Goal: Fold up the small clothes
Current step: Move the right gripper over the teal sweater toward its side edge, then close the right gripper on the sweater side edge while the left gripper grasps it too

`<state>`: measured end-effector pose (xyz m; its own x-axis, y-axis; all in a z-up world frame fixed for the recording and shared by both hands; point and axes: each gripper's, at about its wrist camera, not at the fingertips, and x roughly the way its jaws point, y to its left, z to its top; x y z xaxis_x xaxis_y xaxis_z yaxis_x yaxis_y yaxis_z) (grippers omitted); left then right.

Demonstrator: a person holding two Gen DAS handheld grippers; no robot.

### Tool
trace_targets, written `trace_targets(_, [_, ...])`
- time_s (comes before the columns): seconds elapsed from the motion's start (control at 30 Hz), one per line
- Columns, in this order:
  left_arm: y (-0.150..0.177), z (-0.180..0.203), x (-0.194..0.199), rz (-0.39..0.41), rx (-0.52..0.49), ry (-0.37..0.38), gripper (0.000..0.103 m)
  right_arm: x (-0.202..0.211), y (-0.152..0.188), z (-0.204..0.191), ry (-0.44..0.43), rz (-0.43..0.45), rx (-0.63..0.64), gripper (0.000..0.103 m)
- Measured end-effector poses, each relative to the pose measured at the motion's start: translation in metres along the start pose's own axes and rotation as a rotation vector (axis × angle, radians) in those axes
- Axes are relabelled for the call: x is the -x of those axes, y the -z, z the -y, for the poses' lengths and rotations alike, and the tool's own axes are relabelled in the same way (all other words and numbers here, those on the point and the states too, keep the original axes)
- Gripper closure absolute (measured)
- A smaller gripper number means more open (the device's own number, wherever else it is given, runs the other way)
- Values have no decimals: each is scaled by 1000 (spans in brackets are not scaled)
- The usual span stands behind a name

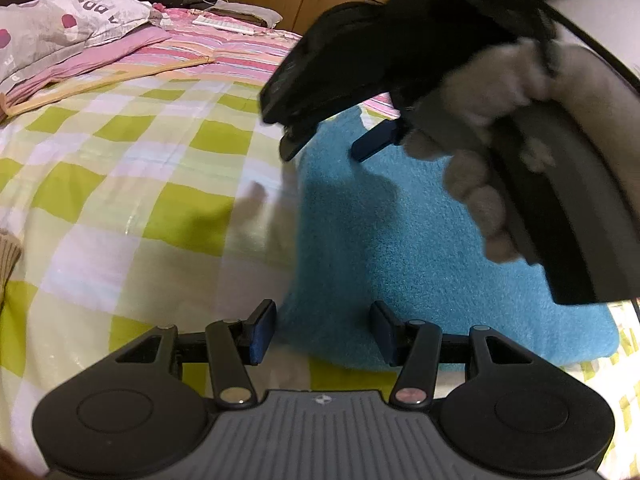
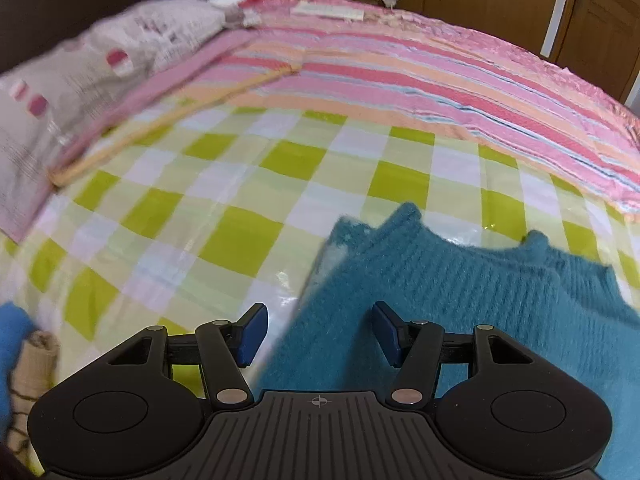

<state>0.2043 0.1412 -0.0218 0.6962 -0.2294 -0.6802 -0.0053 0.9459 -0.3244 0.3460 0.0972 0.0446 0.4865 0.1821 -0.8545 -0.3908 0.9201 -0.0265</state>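
1. The left gripper sits at the bottom centre of its view, jaws spread wide and holding nothing; the near edge of the teal sweater lies just ahead, between and beyond the blue pads.
2. The right gripper is likewise wide open and empty in its own view; in the left view it shows at the upper right, hovering over the sweater, gripped by a hand in a grey glove.
3. The sweater lies flat on the bed, on a green and white checked sheet; it fills the lower right of both views, its far edge with two raised corners towards centre right in the right view.
4. Further out: a pink striped blanket across the top, a printed pillow at the upper left, a wooden hanger lying diagonally between them.
5. Risks, as I judge them: the fuzzy knit may bunch rather than lift cleanly; jaws closing at this edge could pinch the sheet as well; with both grippers so near each other, a collision or an uneven lift would skew the fold.
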Motion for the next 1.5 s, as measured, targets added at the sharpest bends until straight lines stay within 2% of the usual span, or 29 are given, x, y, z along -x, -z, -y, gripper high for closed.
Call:
trace_targets(0.2, [3, 2, 0, 12, -12, -5, 46, -21, -6, -23, 111, -58, 133, 43])
trace_targets(0.4, [3, 2, 3, 18, -12, -3, 45, -39, -10, -25, 169, -92, 178, 43])
trace_targets(0.53, [6, 5, 3, 30, -29, -16, 43, -48, -7, -37, 226, -101, 260, 43])
trace_targets(0.6, [7, 7, 5, 38, -38, -24, 42, -49, -6, -37, 232, -105, 276, 47])
trace_targets(0.77, [9, 5, 9, 62, -20, -13, 37, -37, -8, -23, 201, -98, 265, 70])
trace_targets(0.8, [10, 5, 11, 73, -18, -11, 35, -34, -8, -21, 192, -94, 254, 72])
trace_targets(0.87, [13, 6, 15, 102, -15, -2, 25, -25, -9, -15, 174, -78, 232, 77])
trace_targets(0.97, [18, 12, 20, 142, -35, 12, 16, -10, -9, -5, 142, -47, 194, 80])
trace_targets(1.07, [26, 22, 24, 180, -75, -10, 10, 7, -11, 11, 107, -13, 144, 81])
trace_targets(1.23, [28, 33, 20, 196, -110, -35, 9, 34, -6, 33, 70, 37, 109, 82])
trace_targets(1.4, [24, 45, 16, 197, -103, -67, 9, 52, 1, 58, 14, 74, 51, 82])
trace_targets(1.5, [18, 56, 17, 225, -97, -65, 11, 59, 6, 69, -12, 89, 21, 82])
